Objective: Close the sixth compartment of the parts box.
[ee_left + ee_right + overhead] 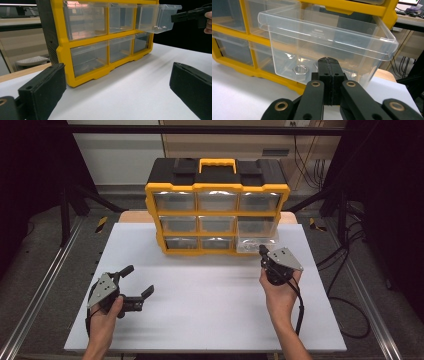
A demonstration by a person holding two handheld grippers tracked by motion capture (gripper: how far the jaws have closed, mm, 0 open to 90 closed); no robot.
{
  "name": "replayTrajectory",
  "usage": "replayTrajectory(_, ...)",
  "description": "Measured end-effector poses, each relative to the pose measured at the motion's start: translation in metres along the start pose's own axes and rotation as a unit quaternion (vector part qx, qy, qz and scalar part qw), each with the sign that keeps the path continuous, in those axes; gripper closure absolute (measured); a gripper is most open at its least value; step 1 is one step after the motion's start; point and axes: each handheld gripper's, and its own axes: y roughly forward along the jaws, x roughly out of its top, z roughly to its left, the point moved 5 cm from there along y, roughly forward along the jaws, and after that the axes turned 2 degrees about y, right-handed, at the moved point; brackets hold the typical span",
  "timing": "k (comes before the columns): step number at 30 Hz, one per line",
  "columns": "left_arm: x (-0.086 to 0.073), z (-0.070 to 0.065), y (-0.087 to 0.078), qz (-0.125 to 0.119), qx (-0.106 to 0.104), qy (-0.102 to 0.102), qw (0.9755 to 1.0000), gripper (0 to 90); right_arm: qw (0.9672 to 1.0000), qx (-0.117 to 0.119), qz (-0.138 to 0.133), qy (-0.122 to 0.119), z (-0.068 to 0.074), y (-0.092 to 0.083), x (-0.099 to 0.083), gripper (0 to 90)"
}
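A yellow and black drawer cabinet (217,186) stands at the back of the white table (210,320). Its middle-right clear drawer (257,240) is pulled out. In the right gripper view a metal hex nut (301,69) shows through that drawer's (324,37) front wall. My right gripper (263,253) is shut with nothing between its jaws, its tip (329,61) right at the drawer's front; I cannot tell if it touches. My left gripper (138,282) rests open at the near left, well away from the cabinet (82,45), with nothing in it (117,82).
The other clear drawers (86,18) are pushed in. A wooden board (131,216) shows behind the white table, and metal rails (40,285) run along both sides. Black cables (350,310) lie on the floor at the right. Open table lies between the two hands.
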Motion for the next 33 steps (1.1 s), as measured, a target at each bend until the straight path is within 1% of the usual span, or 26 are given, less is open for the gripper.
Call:
replayTrajectory(6,0.0,0.0,0.0,0.0,0.0,0.0,1.0,0.7,1.0,-0.003,0.002,0.002,-0.002,0.005,0.002,90.0)
replayTrajectory(10,0.0,0.001,-0.001,0.001,0.0,0.002,1.0,0.7,1.0,-0.004,0.005,0.0,-0.003,0.008,0.003,90.0)
replayTrajectory(12,0.0,0.001,-0.001,0.002,0.0,0.002,1.0,0.7,1.0,-0.004,0.005,-0.005,-0.003,0.01,0.004,90.0)
replayTrajectory(18,0.0,0.001,-0.001,0.001,0.0,0.003,1.0,0.7,0.9999,-0.006,0.008,-0.004,-0.005,0.014,0.006,90.0)
replayTrajectory(24,0.0,0.001,-0.001,0.001,0.0,0.002,1.0,0.7,0.9999,-0.008,0.009,0.0,-0.004,0.019,0.008,90.0)
replayTrajectory(27,0.0,0.001,-0.001,0.001,0.001,0.002,1.0,0.7,0.9999,-0.01,0.01,-0.001,-0.003,0.021,0.008,90.0)
replayTrajectory(31,0.0,0.001,-0.001,0.001,0.001,0.003,1.0,0.7,0.9998,-0.012,0.013,-0.009,-0.001,0.024,0.007,90.0)
replayTrajectory(33,0.0,0.001,-0.001,0.001,0.0,0.003,1.0,0.7,0.9998,-0.013,0.014,-0.008,-0.001,0.025,0.007,90.0)
